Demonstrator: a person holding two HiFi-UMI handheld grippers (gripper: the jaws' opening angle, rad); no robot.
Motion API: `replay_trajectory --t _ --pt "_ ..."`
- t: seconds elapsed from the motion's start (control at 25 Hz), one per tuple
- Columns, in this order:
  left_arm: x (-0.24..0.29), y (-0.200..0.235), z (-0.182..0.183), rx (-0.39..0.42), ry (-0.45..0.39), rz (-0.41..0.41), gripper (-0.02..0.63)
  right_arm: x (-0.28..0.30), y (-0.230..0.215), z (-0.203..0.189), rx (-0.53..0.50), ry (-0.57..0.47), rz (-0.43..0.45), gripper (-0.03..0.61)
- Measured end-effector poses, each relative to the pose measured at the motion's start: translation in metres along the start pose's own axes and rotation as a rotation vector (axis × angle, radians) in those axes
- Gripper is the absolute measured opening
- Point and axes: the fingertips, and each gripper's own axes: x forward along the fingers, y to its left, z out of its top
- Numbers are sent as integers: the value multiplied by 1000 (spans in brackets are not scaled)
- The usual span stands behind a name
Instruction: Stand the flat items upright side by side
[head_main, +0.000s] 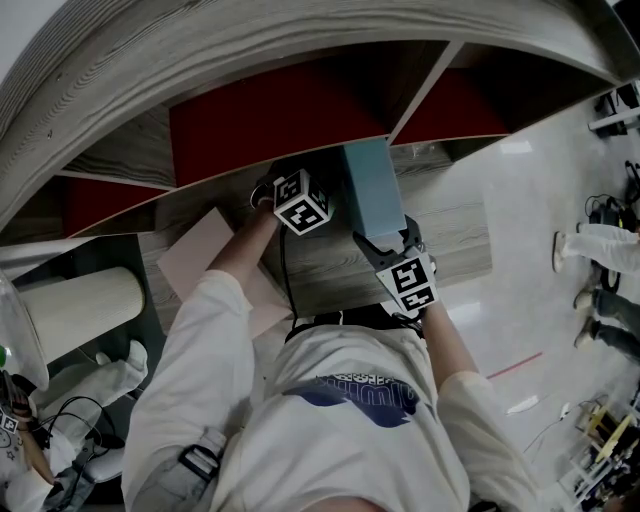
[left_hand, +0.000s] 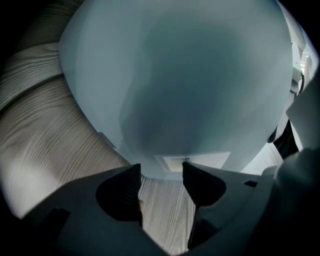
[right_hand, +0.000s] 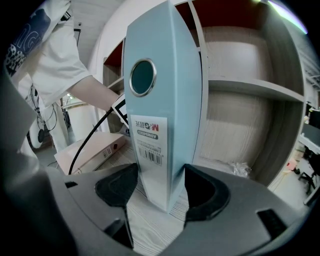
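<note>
A light blue binder (head_main: 372, 190) stands upright on the wooden shelf (head_main: 455, 235). In the right gripper view its spine (right_hand: 160, 100), with a round hole and a barcode label, rises between my jaws. My right gripper (right_hand: 160, 172) is shut on the spine's lower part, both pads against its sides. From the left, my left gripper (head_main: 300, 200) faces the binder's broad side (left_hand: 190, 80). That gripper (left_hand: 161, 170) is open, its tips at the binder's bottom edge and gripping nothing. A pink folder (head_main: 205, 255) lies flat on the shelf to the left.
Red back panels (head_main: 270, 115) and an upright divider (head_main: 425, 90) close the shelf behind the binder. A crumpled plastic scrap (right_hand: 235, 167) lies in the compartment to the right. A white cylinder (head_main: 75, 305) stands at far left. Another person (head_main: 605, 245) stands on the floor at right.
</note>
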Motion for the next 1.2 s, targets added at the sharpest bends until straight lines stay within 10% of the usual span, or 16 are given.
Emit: replay_trajectory --t 0.6,1.2 --pt "-1 6 -9 25 39 24 265 1 -1 2 -1 -7 25 305" --pt "-83 -39 -12 -238 -77 91 265 -53 18 8 60 -93 -22 316"
